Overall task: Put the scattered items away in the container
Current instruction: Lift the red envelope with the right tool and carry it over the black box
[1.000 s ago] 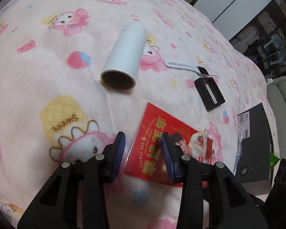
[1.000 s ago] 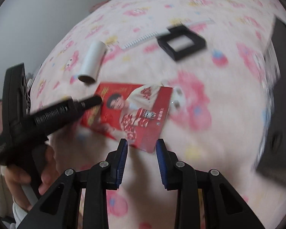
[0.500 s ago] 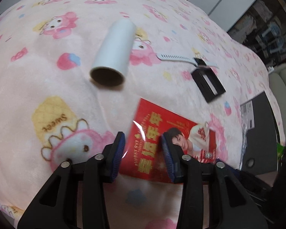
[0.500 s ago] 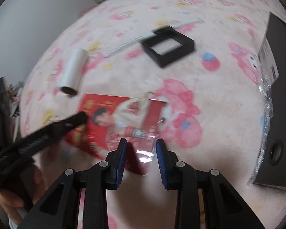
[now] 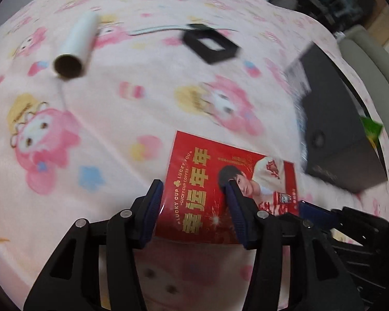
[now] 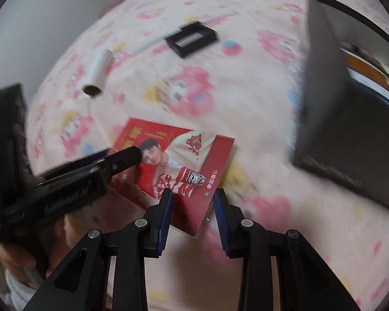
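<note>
A red packet with a printed portrait [image 5: 220, 181] [image 6: 184, 165] is lifted off the pink blanket. Its near edge sits between the fingers of my left gripper [image 5: 194, 202], whose jaws stand wide apart. Its other corner sits between the fingers of my right gripper [image 6: 193, 212], also wide; I cannot tell which one carries it. The black open box [image 5: 345, 134] [image 6: 350, 119] stands to the right. A white tube [image 5: 75, 46] [image 6: 97, 73], a black square frame [image 5: 210, 45] [image 6: 192, 39] and a white watch strap [image 5: 155, 29] [image 6: 155, 40] lie farther back.
The pink cartoon-print blanket [image 5: 116, 103] covers the whole bed. A grey-green seat [image 5: 370, 59] and dark shelves stand beyond the bed's right edge. The box holds orange and white things [image 6: 370, 75]. A pale wall [image 6: 39, 26] is at the left.
The packet has come off the blanket and moved right, toward the black box, with both grippers at its edges. The views are blurred by the motion.
</note>
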